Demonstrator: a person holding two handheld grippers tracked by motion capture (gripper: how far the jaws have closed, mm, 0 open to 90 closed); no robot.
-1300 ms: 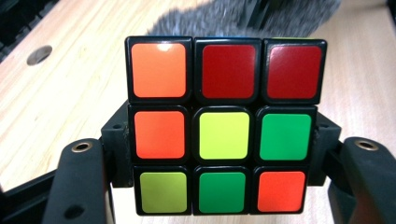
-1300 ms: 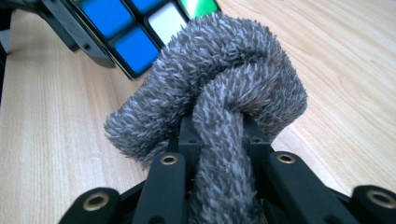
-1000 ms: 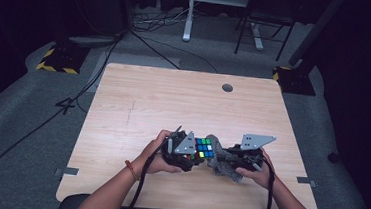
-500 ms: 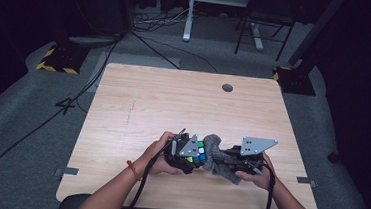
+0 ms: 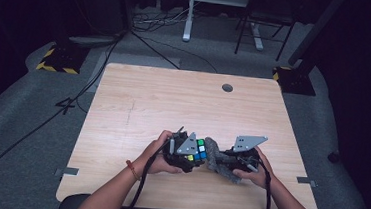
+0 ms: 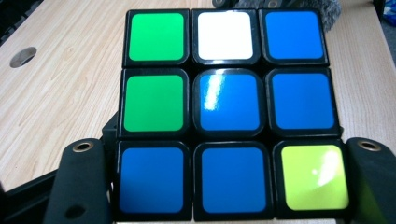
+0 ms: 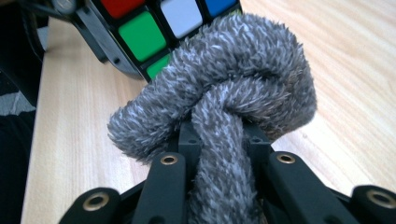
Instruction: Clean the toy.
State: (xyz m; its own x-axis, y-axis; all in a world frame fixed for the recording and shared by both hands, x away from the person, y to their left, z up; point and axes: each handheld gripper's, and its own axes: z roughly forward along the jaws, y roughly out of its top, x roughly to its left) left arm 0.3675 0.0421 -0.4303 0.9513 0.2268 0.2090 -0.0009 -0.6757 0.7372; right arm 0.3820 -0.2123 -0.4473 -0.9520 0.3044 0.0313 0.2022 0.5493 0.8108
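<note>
At the table's near edge, left gripper [image 5: 185,157] is clamping the scrambled black-framed puzzle cube [image 6: 229,112] steady while right gripper [image 7: 219,154], jaws pinched on the fuzzy grey cloth [image 7: 224,98], is wiping its side.

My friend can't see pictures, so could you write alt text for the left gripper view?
A puzzle cube sits between two black jaws above a wooden table. Its near face shows five blue squares, two green, one white at top middle and one yellow-green at bottom right. A bit of grey fuzzy cloth peeks out behind the cube's top edge.
</note>
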